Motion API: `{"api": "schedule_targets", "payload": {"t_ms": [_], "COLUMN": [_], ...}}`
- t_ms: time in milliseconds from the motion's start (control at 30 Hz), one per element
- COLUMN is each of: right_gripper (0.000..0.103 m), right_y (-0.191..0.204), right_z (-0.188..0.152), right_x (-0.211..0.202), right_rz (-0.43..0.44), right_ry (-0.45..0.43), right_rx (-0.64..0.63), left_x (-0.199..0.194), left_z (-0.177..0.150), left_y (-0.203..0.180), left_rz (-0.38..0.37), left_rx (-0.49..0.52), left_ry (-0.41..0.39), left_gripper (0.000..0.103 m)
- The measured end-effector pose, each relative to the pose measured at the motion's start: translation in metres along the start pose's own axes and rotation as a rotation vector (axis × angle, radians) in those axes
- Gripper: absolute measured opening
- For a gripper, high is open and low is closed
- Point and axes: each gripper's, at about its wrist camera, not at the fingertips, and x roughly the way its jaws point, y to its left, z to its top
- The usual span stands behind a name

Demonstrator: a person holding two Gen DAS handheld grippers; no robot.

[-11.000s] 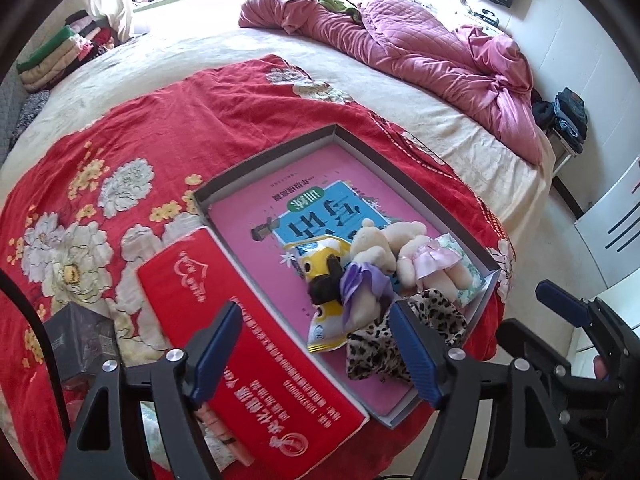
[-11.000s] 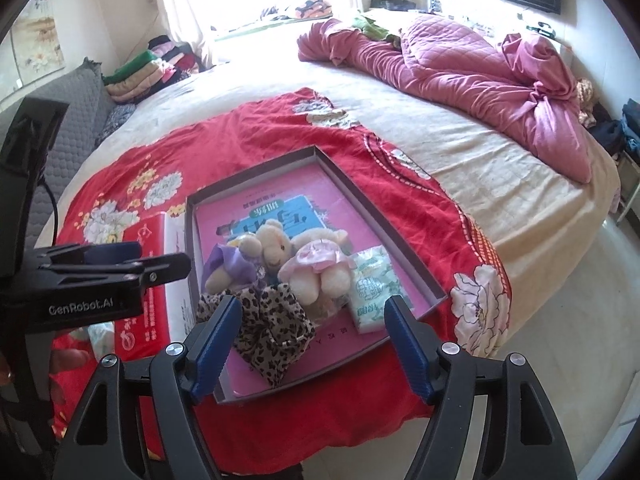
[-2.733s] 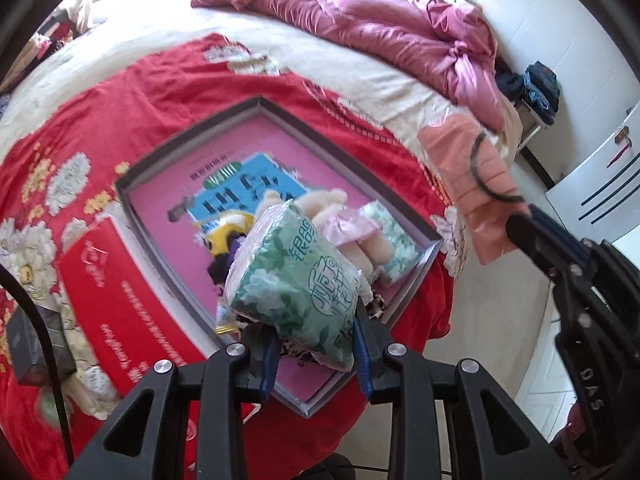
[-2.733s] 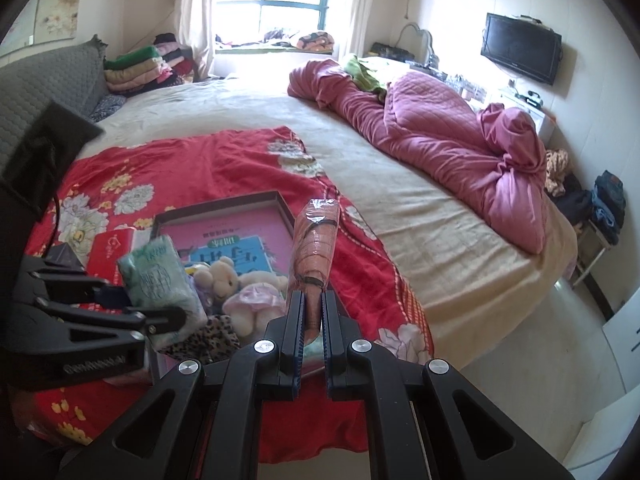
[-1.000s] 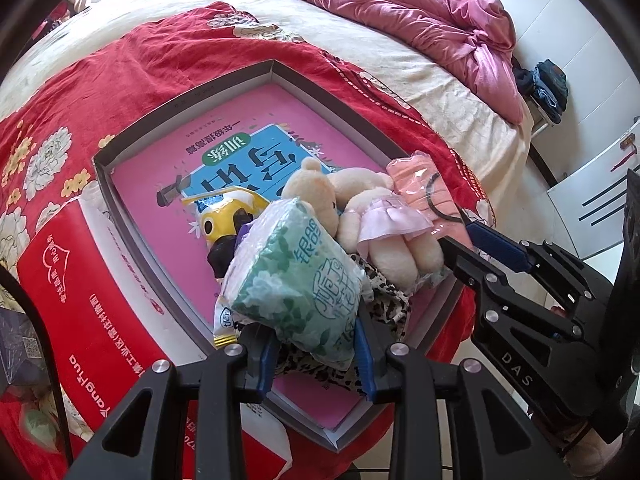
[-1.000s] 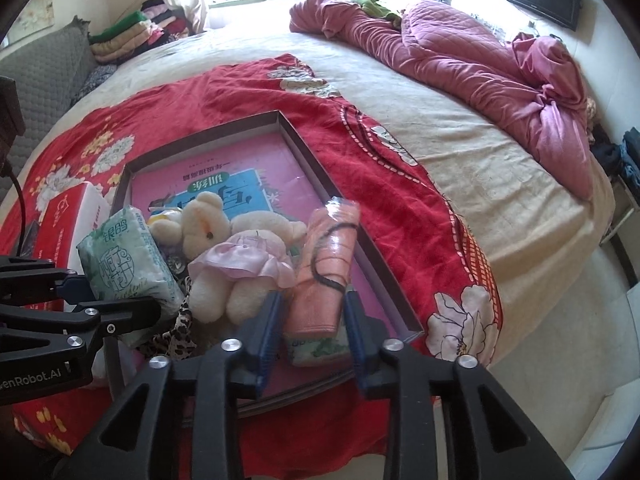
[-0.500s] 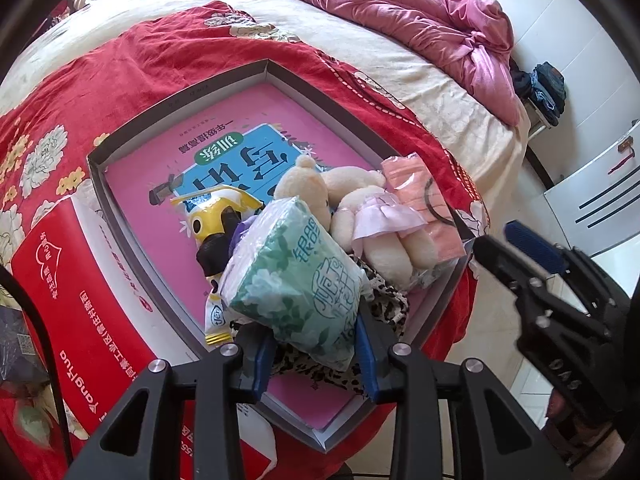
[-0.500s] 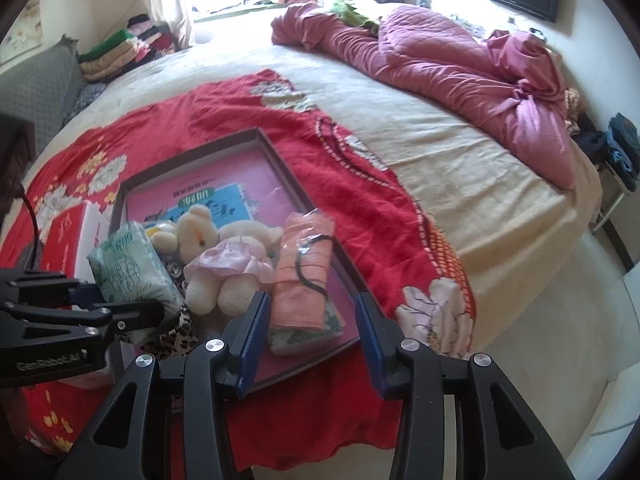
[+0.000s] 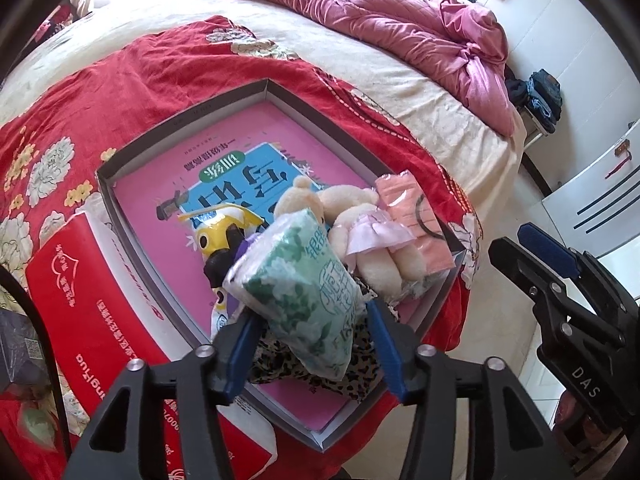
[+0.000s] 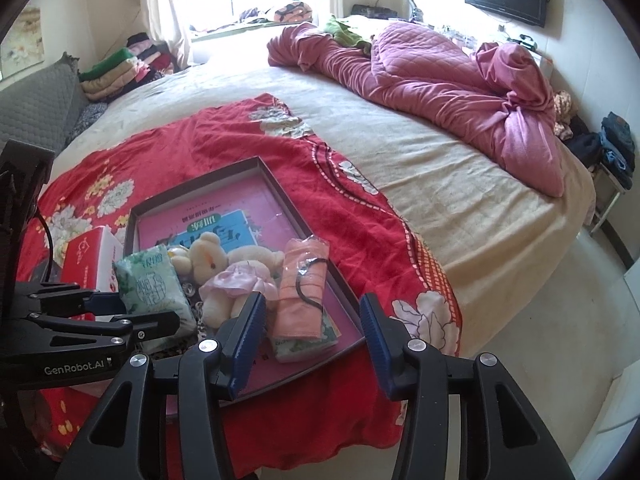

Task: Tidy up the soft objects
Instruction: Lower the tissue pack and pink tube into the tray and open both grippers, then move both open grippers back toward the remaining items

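Green tissue pack [image 9: 304, 292] between left tongs [image 9: 312, 344] at lower centre of left wrist view; jaws opening, blue pads [image 9: 244, 344] flanking the pack, no clear press visible. Pack tilted, sitting over leopard-print cloth [image 9: 360, 368] at near corner of tray [image 9: 180, 118]. Same pack seen at lower left of right wrist view [image 10: 154, 284], left tongs' black frame [image 10: 92, 320] below it.

Right tongs [image 10: 310, 340] wide apart, nothing held, hovering at near edge of tray [image 10: 192, 188]. Pink packet [image 10: 302, 288] with black loop lying flat in tray just beyond the gap, on top of another tissue pack [image 10: 308, 344]; clear of both pads. In left wrist view the packet [image 9: 416, 220] sits at right edge of tray, right tongs [image 9: 536, 256] at far right, apart from it.

Plush bears [image 10: 232, 268], one in pink skirt, between green pack and pink packet, touching both; centre of left wrist view [image 9: 360, 224]. Yellow snack bag [image 9: 224, 232] left of bears, partly under the pack. Blue-and-pink book [image 9: 240, 168] flat on tray floor.

Tray on red floral blanket [image 10: 240, 148] on bed [image 10: 440, 168]. Red box [image 9: 80, 280] touching tray's left side. Pink quilt [image 10: 440, 72] bunched at upper right, well apart from tray.
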Motion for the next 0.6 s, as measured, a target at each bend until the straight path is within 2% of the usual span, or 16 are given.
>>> {"api": "schedule_targets", "payload": {"t_ms": [133,600], "right_gripper": [0.050,0.051], "right_y": [0.002,0.009], "right_z": [0.002,0.004], "right_x": [-0.004,-0.011], "right_rz": [0.001,0.008], "right_ry": [-0.009,-0.023], "right_rx": [0.000,-0.009], "left_x": [-0.004,-0.012], "left_z": [0.001,-0.007], "left_y": [0.004,0.017], "left_rz": [0.026,0.076], "left_rx": [0.000,0.003], "left_ry": [-0.011,0.000], "left_gripper": [0.059,0.060]}}
